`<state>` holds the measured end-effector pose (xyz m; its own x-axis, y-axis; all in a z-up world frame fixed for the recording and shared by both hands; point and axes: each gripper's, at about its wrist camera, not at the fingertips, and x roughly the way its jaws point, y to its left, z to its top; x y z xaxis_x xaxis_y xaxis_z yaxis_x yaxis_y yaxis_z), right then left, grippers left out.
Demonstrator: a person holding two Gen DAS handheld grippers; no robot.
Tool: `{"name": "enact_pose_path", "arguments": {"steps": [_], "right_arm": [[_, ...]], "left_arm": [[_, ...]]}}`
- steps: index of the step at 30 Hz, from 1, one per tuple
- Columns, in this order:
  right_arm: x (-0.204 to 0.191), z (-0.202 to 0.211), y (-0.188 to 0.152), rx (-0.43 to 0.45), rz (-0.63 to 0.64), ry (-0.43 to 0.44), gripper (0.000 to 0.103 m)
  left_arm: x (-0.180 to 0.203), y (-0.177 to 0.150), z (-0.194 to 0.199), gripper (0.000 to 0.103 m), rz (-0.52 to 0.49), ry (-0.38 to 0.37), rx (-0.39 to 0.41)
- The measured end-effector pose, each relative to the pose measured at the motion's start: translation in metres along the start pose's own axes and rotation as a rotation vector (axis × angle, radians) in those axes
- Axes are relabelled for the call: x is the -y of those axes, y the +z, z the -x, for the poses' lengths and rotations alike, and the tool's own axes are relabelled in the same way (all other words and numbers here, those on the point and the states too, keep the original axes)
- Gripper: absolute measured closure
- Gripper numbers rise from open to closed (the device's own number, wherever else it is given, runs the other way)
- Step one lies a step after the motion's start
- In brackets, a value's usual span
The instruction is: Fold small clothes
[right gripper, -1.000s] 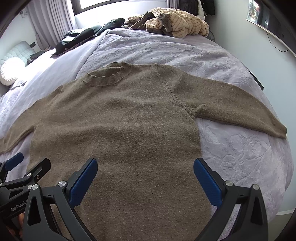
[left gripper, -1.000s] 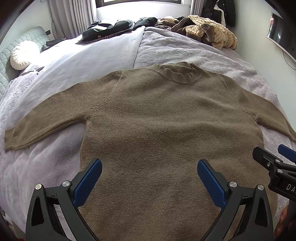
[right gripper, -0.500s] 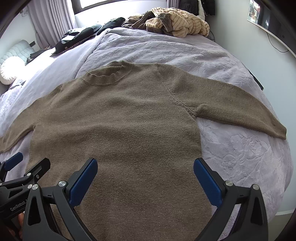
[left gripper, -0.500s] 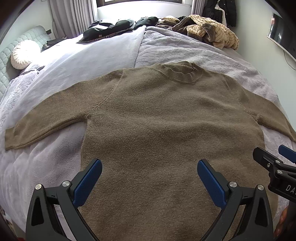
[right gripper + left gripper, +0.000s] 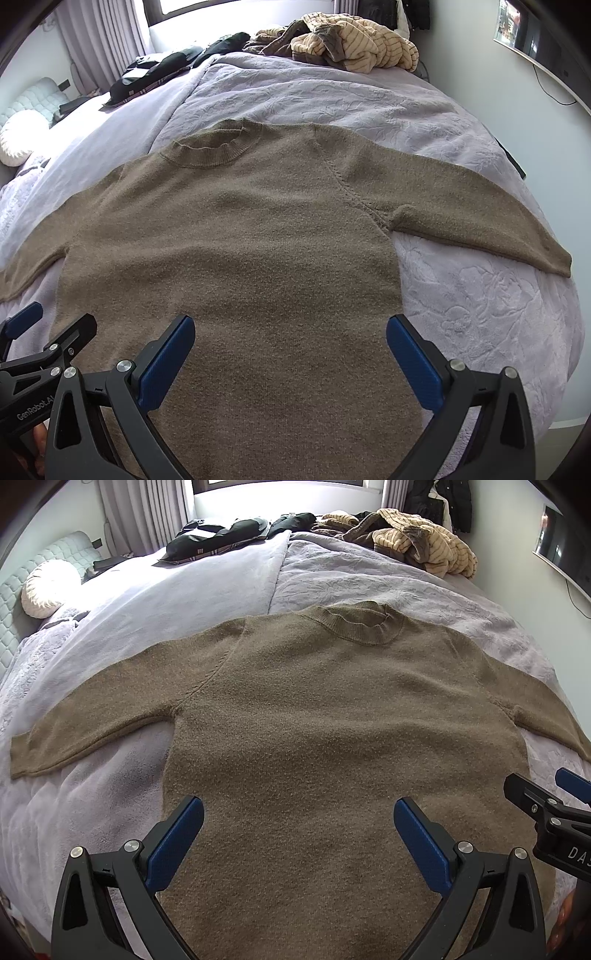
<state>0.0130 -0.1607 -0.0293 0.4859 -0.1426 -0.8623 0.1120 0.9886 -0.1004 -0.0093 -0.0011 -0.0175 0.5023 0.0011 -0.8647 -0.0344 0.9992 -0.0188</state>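
Observation:
A brown knit sweater [image 5: 314, 720] [image 5: 240, 240] lies flat on the bed, collar at the far end and both sleeves spread out sideways. My left gripper [image 5: 299, 821] hovers open above the sweater's lower body with nothing between its blue pads. My right gripper [image 5: 290, 339] also hangs open over the lower body, nearer the sweater's right side. Each gripper shows at the edge of the other's view: the right gripper [image 5: 550, 805] and the left gripper [image 5: 40, 332]. The sweater's bottom hem is hidden below both views.
The lilac bed cover [image 5: 110, 794] [image 5: 461, 295] lies under the sweater. A heap of striped tan clothes [image 5: 417, 542] [image 5: 354, 40] and dark garments [image 5: 221, 539] sit at the far end. A white round cushion [image 5: 48, 587] is at far left. A wall [image 5: 509, 96] stands to the right.

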Motion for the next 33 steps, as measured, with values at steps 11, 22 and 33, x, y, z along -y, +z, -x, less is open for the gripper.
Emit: {"name": "enact_pose_path", "arguments": {"steps": [11, 22, 33], "right_arm": [[0.0004, -0.001, 0.0016, -0.007, 0.007, -0.008, 0.0], [0.0005, -0.0008, 0.0018, -0.007, 0.008, -0.009, 0.0], [0.0018, -0.0045, -0.0005, -0.014, 0.005, -0.01, 0.0]], "left_arm": [[-0.0006, 0.0003, -0.0003, 0.0, -0.002, -0.001, -0.002], [0.0006, 0.0014, -0.0011, 0.0, -0.004, 0.003, -0.007], [-0.0009, 0.0007, -0.0057, 0.0, 0.003, 0.013, -0.018]]}}
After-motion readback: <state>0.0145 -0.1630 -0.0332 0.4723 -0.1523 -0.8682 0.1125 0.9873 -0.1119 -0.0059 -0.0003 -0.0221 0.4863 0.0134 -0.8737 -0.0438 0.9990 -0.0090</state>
